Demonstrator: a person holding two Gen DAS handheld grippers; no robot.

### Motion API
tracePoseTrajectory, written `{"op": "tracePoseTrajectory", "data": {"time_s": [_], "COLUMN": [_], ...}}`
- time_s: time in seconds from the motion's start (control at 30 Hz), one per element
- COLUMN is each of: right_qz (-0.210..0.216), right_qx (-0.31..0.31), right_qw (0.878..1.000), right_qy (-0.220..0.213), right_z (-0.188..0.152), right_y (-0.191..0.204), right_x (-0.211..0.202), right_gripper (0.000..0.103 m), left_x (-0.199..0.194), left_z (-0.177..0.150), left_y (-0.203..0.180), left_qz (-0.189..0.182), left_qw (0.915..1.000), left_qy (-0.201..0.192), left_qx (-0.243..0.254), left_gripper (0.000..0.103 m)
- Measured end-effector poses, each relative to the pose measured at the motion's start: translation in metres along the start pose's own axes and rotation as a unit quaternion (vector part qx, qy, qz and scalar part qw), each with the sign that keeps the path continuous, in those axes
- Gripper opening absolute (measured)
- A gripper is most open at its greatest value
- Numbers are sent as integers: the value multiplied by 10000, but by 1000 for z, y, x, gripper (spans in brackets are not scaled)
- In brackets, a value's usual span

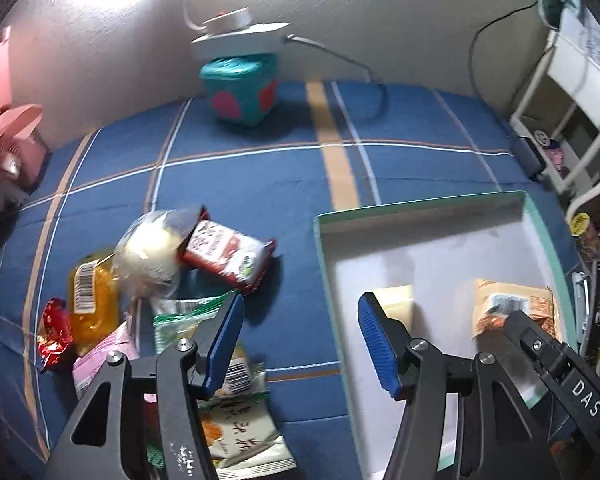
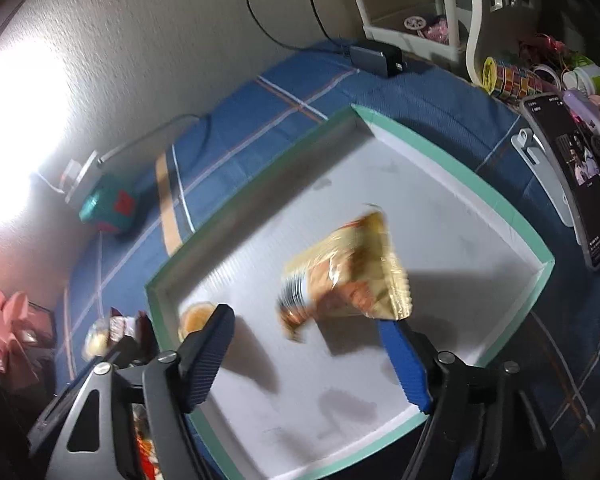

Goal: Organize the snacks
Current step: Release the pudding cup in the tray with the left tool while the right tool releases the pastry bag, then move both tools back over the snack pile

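Left gripper fingers apart over snack pile, right gripper fingers apart, empty, orange snack bag blurred at centre frame, inside green-rimmed box

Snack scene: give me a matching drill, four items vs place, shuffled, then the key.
Items:
1. tan snack bag
2. red-and-white packet
3. teal cube box
4. phone

Places:
A. on the blue cloth, next to the round white snack
B. inside the green-rimmed tray
C. propped on a stand beyond the tray's far rim
D. by the wall, under the white lamp base

Pairs: 1-B, 2-A, 3-D, 4-C
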State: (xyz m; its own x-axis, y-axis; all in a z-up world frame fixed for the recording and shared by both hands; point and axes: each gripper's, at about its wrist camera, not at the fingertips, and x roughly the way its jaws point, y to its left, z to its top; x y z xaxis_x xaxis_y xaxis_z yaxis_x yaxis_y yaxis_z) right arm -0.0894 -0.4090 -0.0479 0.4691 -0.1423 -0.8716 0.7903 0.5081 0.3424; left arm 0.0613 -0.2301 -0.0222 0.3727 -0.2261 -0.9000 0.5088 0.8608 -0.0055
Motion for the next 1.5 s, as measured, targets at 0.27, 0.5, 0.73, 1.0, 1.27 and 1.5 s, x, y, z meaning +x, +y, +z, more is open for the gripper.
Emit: {"op": "tracePoseTrajectory", "data": {"time_s": [0.27, 0.5, 0.73, 1.0, 1.27, 1.5], "right_qz": [-121, -184, -193, -150, 24, 188], "right_qx": [-213, -413, -597, -789, -1186, -1606], "right_qw": [9996, 9990, 9980, 9966, 9927, 9866], "right_qy": [138, 75, 80, 191, 200, 215], "right_z": [-6, -7, -11, -18, -32, -51], "right_y": [5, 15, 29, 45, 74, 108], "right_x": [9, 4, -4, -11, -22, -30], "right_gripper": [101, 103, 103, 103, 103, 103], "left_x": [9, 4, -7, -28, -52, -73], "left_z": [-2, -1, 0, -13, -30, -50], "left_y": [17, 32, 51, 87, 143, 200], "left_qz": [312, 567, 678, 980, 1160, 1462], "left_qw": [9990, 9976, 9972, 9946, 9905, 9791], "left_qy": [175, 9, -54, -108, -179, -224], "left_qx": [-256, -395, -312, -309, -711, -1398], "left_gripper": [87, 102, 102, 102, 102, 102]}}
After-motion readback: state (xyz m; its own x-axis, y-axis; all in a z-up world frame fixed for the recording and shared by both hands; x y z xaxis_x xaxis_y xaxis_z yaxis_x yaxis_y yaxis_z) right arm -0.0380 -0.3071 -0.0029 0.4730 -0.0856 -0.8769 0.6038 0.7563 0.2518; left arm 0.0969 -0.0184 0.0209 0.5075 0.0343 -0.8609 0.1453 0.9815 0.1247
